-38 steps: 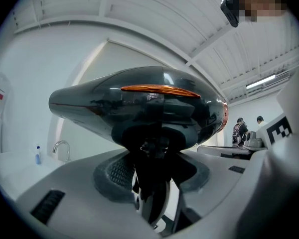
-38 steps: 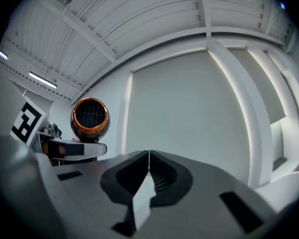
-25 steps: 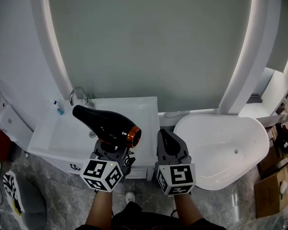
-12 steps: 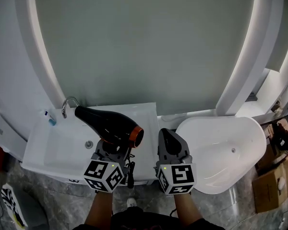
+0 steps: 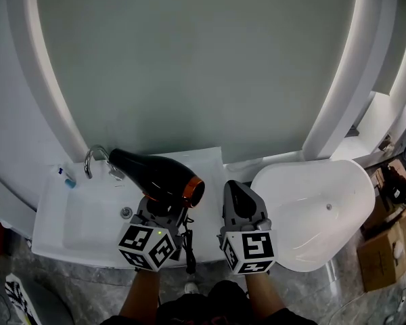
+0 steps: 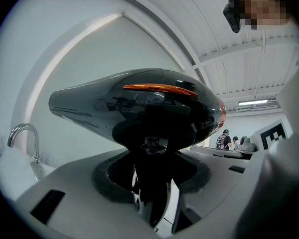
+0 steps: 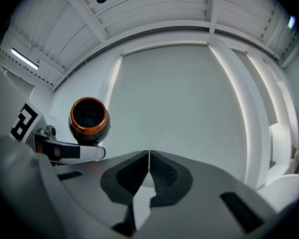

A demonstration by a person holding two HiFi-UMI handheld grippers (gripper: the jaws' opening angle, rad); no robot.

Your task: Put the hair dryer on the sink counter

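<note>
My left tongs (image 5: 164,207) clamp the hair dryer (image 5: 155,176) by its handle, above the tabletop (image 5: 206,162) near its right edge; right tongs (image 5: 238,196) closed, empty. I should lower it level onto the flat beside the basin (image 5: 88,212) before releasing.

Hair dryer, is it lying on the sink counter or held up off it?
Held up: the left gripper grips the hair dryer by its handle, above the sink counter.
</note>
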